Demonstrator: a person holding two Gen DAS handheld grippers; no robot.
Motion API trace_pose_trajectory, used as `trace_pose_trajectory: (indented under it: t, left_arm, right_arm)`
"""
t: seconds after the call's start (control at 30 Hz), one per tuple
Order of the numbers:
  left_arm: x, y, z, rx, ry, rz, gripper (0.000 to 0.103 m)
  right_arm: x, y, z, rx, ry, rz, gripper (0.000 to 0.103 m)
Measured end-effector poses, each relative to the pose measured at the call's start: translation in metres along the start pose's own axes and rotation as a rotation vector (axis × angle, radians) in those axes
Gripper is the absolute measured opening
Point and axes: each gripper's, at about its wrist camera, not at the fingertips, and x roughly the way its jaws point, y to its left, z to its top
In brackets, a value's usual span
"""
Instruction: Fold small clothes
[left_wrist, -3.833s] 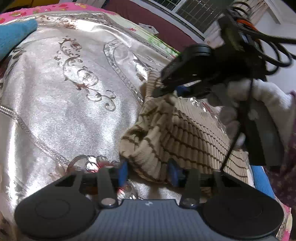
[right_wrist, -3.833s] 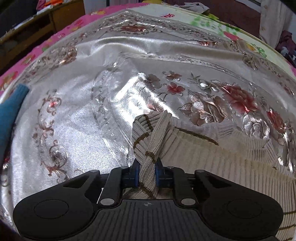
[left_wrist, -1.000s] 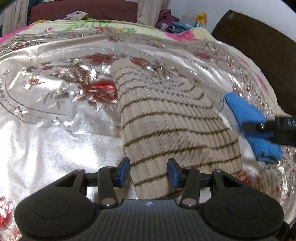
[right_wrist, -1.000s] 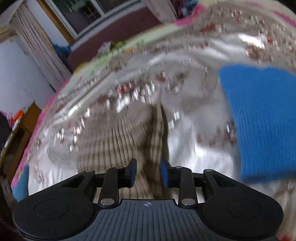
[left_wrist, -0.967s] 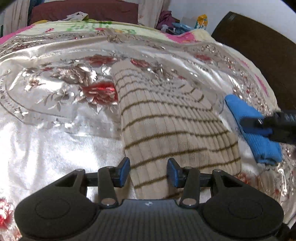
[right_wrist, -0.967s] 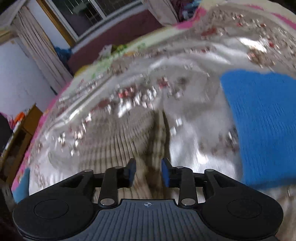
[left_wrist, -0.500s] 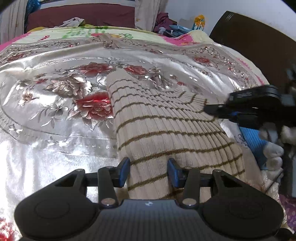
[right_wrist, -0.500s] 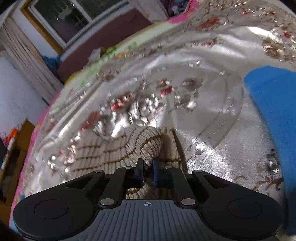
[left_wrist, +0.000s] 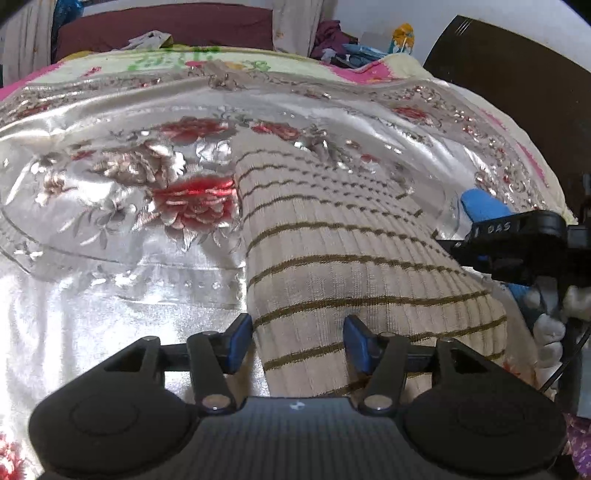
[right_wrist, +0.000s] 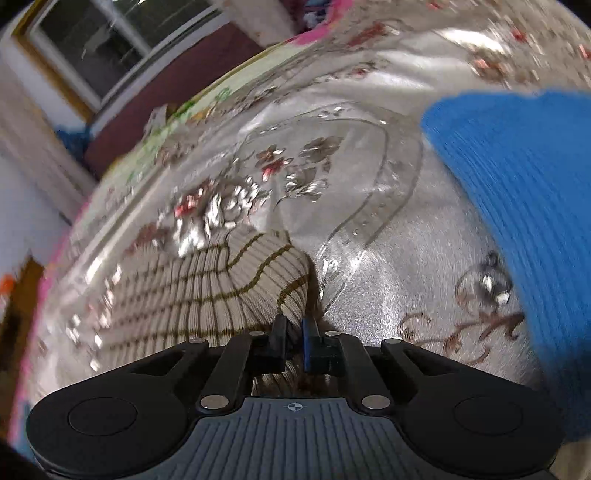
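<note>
Since a second ago your right gripper (right_wrist: 293, 328) pinched beige brown-striped ribbed knit garment (left_wrist: 351, 266) edge; left gripper (left_wrist: 298, 341) jaws opening, straddling hem unpressed; fold underway; next, carry pinched edge across.

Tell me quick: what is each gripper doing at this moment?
Left gripper: jaws opening, straddling the striped sweater, pads not pressing it.
Right gripper: jaws pinched on an edge of the striped sweater.

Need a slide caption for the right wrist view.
Right gripper pinching the beige brown-striped ribbed knit garment on the silver floral bedspread, blue knit cloth alongside.
</note>
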Motion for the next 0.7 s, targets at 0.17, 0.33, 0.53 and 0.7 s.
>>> trace_pose_trajectory:
  t: [0.17,0.33,0.53,0.7]
  left_arm:
    - [-0.012,-0.006,0.009,0.031,-0.022,0.007,0.059]
    - [-0.018,-0.012,0.019,0.045,-0.057,0.015,0.059]
    - [0.008,-0.018,0.038,0.061,-0.038,0.062,0.059]
    - [0.032,-0.013,0.038,0.033,0.019,0.082,0.07]
  right_arm:
    - [-0.021,0.019,0.0,-0.145,-0.047,-0.079,0.015]
    - [-0.052,0.028,-0.001,-0.16,-0.12,-0.044,0.015]
    - [-0.047,0.051,-0.015,-0.274,-0.114,0.002,0.016]
    - [-0.005,0.027,-0.028,-0.202,0.011,-0.024,0.017]
